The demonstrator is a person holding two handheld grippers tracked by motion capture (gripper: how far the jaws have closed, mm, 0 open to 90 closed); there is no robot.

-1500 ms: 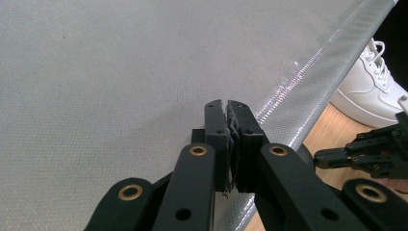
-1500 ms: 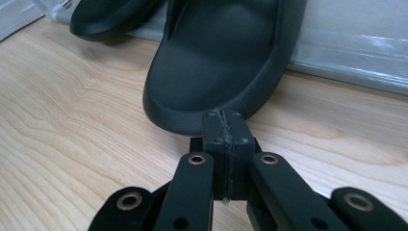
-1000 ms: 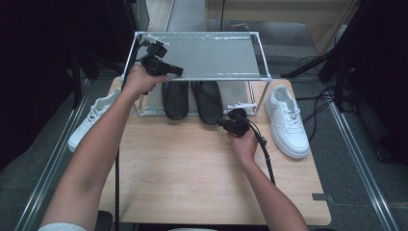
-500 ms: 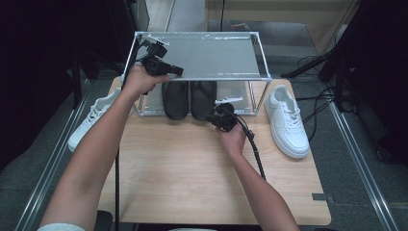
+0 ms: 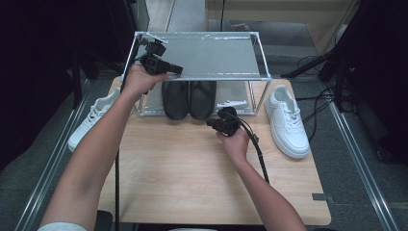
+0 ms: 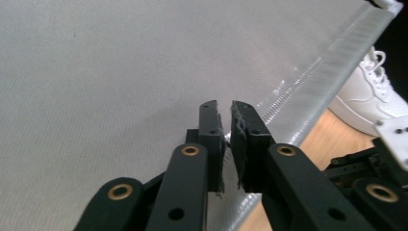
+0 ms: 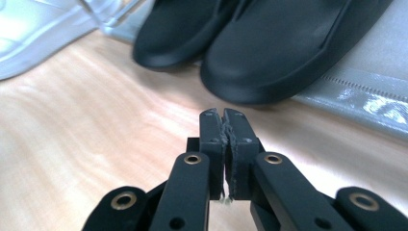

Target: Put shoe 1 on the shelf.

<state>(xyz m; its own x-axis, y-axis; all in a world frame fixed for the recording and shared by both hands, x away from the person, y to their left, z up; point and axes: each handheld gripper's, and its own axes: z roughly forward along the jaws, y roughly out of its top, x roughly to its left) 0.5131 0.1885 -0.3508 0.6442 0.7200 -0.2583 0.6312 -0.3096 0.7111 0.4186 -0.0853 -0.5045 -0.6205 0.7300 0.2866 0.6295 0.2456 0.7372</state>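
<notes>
Your right claw (image 5: 214,122), jaws pressed together and empty, sits low on the light wooden worktop (image 5: 192,173) just before two black slip-on shoes (image 5: 188,98) under the metal-framed grey shelf rack (image 5: 211,55); driven forward closed, it would likely shove them. Left claw (image 5: 177,70), nearly closed, hovers over the top shelf. Two white sneakers (image 5: 287,120) flank the rack.

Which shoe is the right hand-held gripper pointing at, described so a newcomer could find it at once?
Start at the metal rack at the table's far edge. A pair of black shoes sits on its lower shelf, toes toward the person. The right hand-held gripper points at the right black shoe, the one nearer the white sneaker on the table; its twin lies to its left.
</notes>
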